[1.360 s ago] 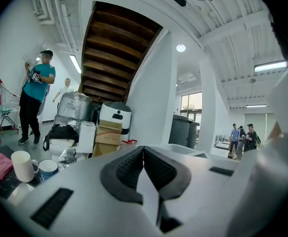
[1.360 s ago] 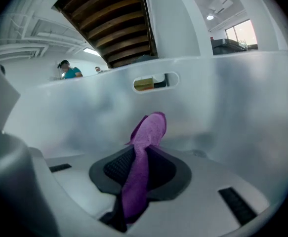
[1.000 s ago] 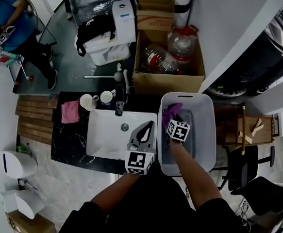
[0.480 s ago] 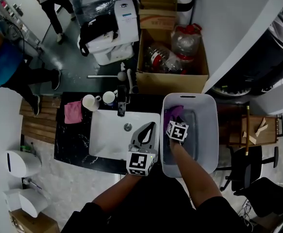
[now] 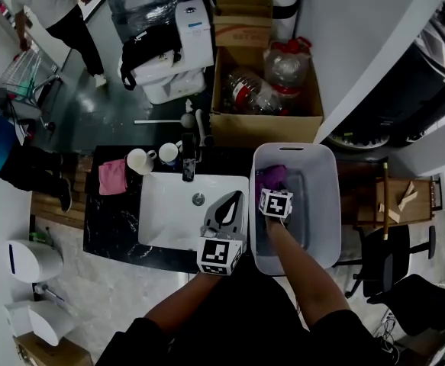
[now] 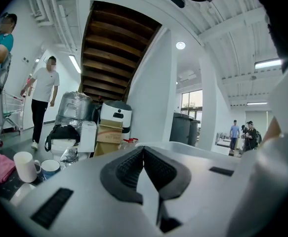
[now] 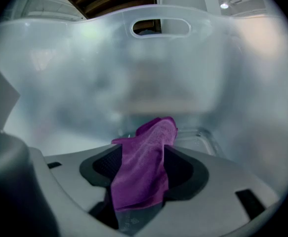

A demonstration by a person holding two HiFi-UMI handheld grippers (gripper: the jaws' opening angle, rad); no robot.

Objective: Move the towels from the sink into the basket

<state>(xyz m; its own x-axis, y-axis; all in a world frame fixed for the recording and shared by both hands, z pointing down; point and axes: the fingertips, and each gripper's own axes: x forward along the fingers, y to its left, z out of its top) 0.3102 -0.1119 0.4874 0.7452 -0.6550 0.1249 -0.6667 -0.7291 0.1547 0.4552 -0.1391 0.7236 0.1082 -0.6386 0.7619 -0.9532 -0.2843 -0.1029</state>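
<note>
Right gripper (image 7: 144, 152) inside basket (image 7: 84, 58), walls all round | just opening wide, purple towel (image 7: 141, 181) loose between | left gripper (image 6: 144, 154) closed, empty, at sink (image 5: 169, 212) edge

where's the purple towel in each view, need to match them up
Head view: purple towel in the far left corner of the basket, just beyond the right tool.
Left gripper view: not in it.
Right gripper view: bottom centre, draped between that tool's jaws, which have just been opening.
Shared landmark: the basket's handle slot.
</note>
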